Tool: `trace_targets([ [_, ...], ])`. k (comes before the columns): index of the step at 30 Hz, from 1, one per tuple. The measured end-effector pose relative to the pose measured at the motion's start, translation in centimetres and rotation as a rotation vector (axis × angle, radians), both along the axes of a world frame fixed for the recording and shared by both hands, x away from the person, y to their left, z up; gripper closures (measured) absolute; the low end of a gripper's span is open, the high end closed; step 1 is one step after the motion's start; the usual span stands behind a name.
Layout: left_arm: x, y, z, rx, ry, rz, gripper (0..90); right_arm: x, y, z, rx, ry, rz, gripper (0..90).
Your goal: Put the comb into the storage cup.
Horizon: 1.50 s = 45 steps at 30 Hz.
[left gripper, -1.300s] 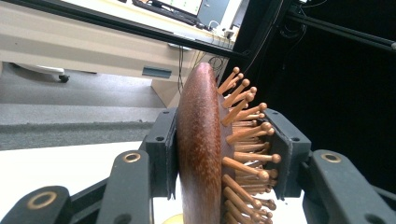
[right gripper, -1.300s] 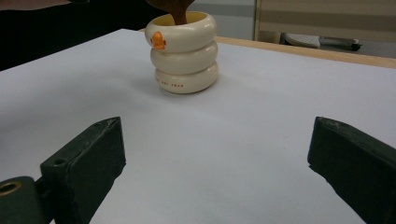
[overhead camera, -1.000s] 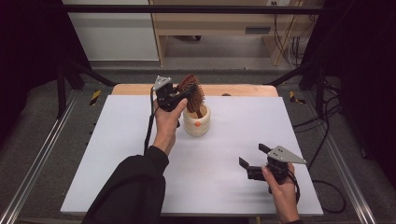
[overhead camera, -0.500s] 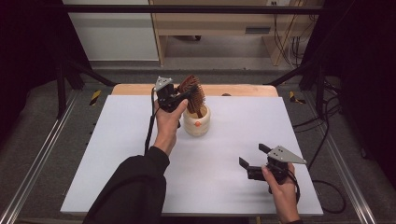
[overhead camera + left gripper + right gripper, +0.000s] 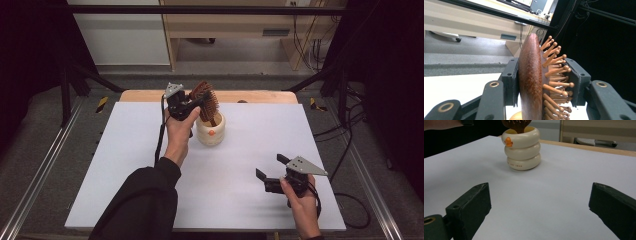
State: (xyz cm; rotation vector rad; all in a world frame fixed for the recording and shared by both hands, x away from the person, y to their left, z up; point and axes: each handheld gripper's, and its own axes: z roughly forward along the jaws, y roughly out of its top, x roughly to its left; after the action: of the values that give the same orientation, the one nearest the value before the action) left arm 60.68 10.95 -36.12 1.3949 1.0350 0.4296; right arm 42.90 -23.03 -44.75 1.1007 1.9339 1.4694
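The left claw point(image 5: 541, 82) squeezes the brush point(image 5: 531, 82) by its head, so the handle below drops into the cup point(image 5: 210, 131). The right claw point(image 5: 270, 171) waits wide open, holding nothing.

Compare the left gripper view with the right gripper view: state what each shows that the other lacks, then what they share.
Left gripper view: the left gripper shut on the hairbrush, one jaw on its smooth wooden back, the other on its bristles.

Right gripper view: the right gripper open over the white table, and the cream ringed cup with its orange mark.

Both: the hairbrush and the white table.
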Motion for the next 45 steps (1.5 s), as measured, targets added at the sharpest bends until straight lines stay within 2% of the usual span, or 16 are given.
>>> trace_targets([
  [45,0.3,1.8,-0.8,-0.057,0.041,0.011,50.0,0.1,0.3,-0.1,-0.01,0.002,0.01,4.5],
])
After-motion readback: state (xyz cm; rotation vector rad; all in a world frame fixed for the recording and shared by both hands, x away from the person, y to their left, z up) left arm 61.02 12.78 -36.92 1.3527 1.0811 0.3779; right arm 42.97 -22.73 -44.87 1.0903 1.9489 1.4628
